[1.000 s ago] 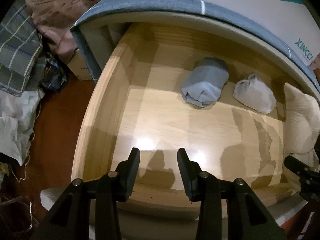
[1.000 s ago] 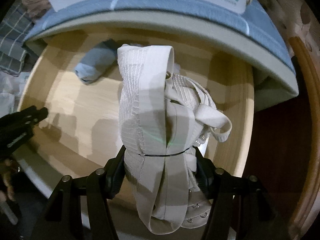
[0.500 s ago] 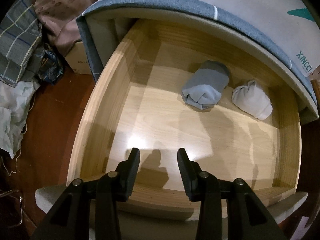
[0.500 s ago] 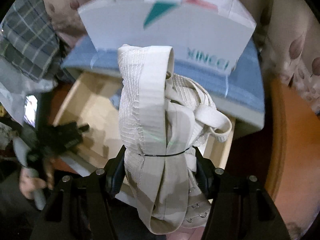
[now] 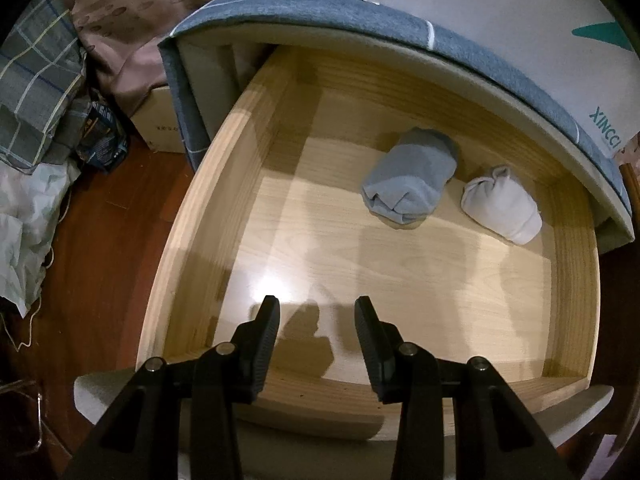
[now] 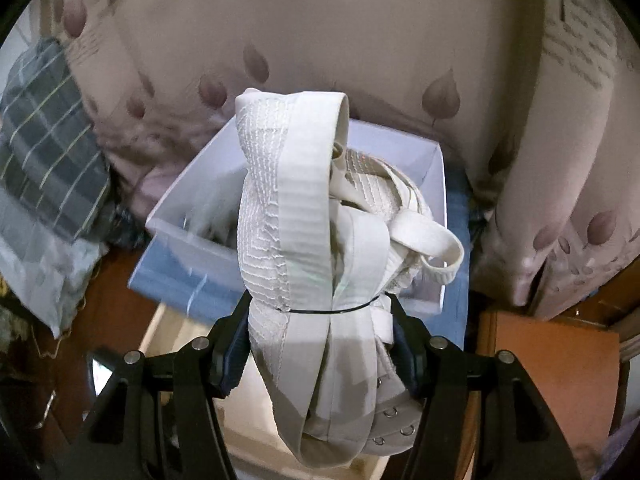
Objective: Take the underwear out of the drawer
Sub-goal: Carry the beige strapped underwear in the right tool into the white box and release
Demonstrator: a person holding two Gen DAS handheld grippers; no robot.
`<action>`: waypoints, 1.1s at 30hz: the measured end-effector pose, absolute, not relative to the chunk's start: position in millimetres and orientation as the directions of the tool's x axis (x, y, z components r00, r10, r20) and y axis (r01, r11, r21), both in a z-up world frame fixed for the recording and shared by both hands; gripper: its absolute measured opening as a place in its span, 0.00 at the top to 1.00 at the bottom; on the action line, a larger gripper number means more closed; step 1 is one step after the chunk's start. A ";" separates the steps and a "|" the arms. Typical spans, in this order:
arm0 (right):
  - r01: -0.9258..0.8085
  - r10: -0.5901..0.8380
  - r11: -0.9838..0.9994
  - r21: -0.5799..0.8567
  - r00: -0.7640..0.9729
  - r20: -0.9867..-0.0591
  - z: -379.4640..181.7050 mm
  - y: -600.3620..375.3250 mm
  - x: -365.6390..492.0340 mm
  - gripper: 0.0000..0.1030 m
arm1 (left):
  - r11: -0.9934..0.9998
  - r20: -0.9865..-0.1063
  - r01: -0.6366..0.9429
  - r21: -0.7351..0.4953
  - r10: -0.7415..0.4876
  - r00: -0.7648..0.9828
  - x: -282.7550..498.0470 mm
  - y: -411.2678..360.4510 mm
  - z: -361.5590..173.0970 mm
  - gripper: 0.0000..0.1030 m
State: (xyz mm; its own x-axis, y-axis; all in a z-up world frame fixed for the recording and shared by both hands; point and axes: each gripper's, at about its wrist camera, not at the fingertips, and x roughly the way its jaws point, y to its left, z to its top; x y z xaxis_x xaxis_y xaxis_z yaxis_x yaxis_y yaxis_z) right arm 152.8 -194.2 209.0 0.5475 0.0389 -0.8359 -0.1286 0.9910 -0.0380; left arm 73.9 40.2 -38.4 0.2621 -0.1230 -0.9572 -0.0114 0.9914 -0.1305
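A rolled cream bra (image 6: 312, 240), tied with a thin black band, stands upright in my right gripper (image 6: 320, 344), which is shut on its lower half. It hangs in the air in front of a white open box (image 6: 424, 160). In the left wrist view the wooden drawer (image 5: 208, 216) is pulled out below me. Inside lie a rolled blue-grey garment (image 5: 408, 188) and a rolled white one (image 5: 504, 208) near the back right. My left gripper (image 5: 318, 320) is open above the drawer's front edge, with nothing between its fingers.
A blue-grey cloth (image 5: 312, 4) covers the cabinet top, and the white box (image 5: 500, 20) sits on it. A patterned curtain (image 6: 360, 40) hangs behind. Plaid fabric (image 5: 36, 92), a plastic bag (image 5: 24, 232) and a cardboard box (image 5: 160, 116) lie on the red-brown floor at left.
My right gripper has lifted the bra out of the drawer and up to the white box on the cabinet. The left gripper has stayed over the drawer front.
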 end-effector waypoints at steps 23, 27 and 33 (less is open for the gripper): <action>-0.097 0.025 0.995 -0.012 0.377 -0.926 131.3 -167.1 271.2 0.42 | 0.992 -0.958 0.003 -0.128 -0.124 0.260 72.6 38.3 -37.9 0.62; -0.089 0.005 0.996 -0.032 0.386 -0.923 125.6 -165.1 269.3 0.38 | 0.992 -0.958 0.006 -0.128 -0.126 0.259 72.9 38.9 -38.0 0.62; -0.119 0.016 0.992 -0.042 0.448 -0.894 142.4 -161.0 251.3 0.38 | 0.993 -0.960 0.005 -0.116 -0.113 0.257 73.4 36.6 -39.5 0.62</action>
